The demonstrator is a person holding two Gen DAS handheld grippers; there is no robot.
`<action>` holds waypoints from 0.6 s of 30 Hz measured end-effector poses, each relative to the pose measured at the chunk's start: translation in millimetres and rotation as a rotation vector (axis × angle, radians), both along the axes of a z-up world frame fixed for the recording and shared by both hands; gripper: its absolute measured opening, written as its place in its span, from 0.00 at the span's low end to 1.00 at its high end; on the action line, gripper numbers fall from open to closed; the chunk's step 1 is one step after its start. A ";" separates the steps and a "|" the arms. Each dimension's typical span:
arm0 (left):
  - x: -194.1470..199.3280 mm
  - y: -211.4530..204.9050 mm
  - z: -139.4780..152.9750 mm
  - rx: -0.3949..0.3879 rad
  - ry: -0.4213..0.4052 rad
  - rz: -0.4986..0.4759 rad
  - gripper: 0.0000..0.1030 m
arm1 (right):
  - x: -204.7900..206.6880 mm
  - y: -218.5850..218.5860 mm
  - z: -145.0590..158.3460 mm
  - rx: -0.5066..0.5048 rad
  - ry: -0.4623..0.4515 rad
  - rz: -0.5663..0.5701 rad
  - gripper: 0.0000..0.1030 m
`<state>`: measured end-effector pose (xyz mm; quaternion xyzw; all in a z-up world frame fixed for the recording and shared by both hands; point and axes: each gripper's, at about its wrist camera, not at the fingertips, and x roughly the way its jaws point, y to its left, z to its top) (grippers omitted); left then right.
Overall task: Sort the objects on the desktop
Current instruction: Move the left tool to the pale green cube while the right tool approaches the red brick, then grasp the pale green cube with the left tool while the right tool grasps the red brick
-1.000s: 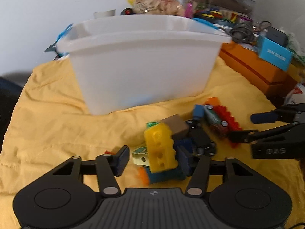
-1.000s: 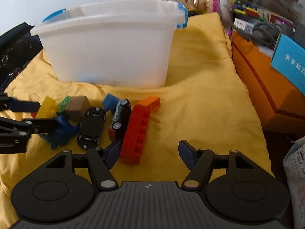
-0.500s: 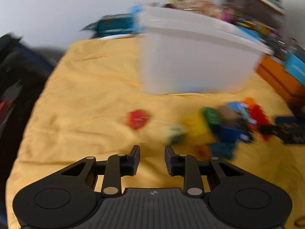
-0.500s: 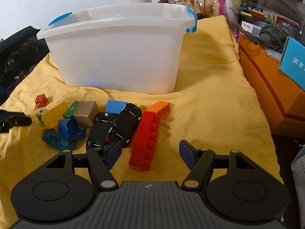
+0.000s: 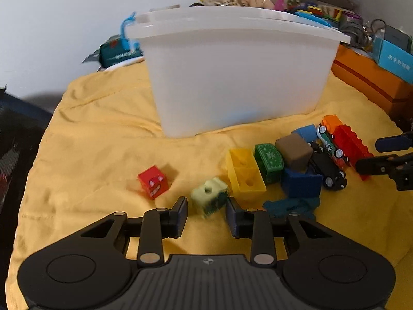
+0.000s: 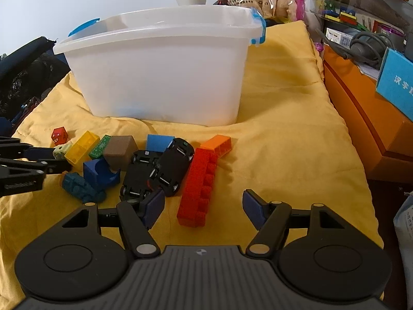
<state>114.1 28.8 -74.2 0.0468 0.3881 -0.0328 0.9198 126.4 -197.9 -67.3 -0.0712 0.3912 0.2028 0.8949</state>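
Left tool [image 5: 206,213] opening around pale green block [image 5: 209,198]; right view shows white bin's [image 6: 165,77] inside

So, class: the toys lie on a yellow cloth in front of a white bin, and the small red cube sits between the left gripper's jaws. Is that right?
Not quite. The left wrist view shows the pale green block between the opening jaws of the left gripper; the small red cube lies apart from them, to the left. The yellow cloth and white bin are as stated.

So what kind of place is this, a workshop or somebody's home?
Most likely a home, perhaps a play or hobby corner: toy blocks and toy cars lie on a yellow cloth by a white plastic bin, with cluttered shelves behind.
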 end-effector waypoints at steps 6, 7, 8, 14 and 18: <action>7.4 -2.1 -0.5 -0.059 -0.022 -0.005 0.42 | -0.3 0.2 -2.3 -0.003 0.003 0.004 0.68; 8.1 -2.4 -2.6 -0.058 -0.010 -0.020 0.41 | 0.1 1.3 -2.3 -0.006 0.000 0.005 0.68; 8.2 -2.0 -4.3 -0.051 0.002 -0.030 0.35 | 0.6 2.4 -2.3 -0.005 -0.001 0.005 0.68; 0.0 0.2 -3.1 -0.029 0.000 -0.027 0.29 | 0.7 11.5 -6.9 -0.024 -0.022 0.014 0.57; -0.3 -0.2 -0.3 -0.037 -0.003 -0.025 0.29 | 5.3 11.0 -11.6 -0.004 -0.005 -0.011 0.28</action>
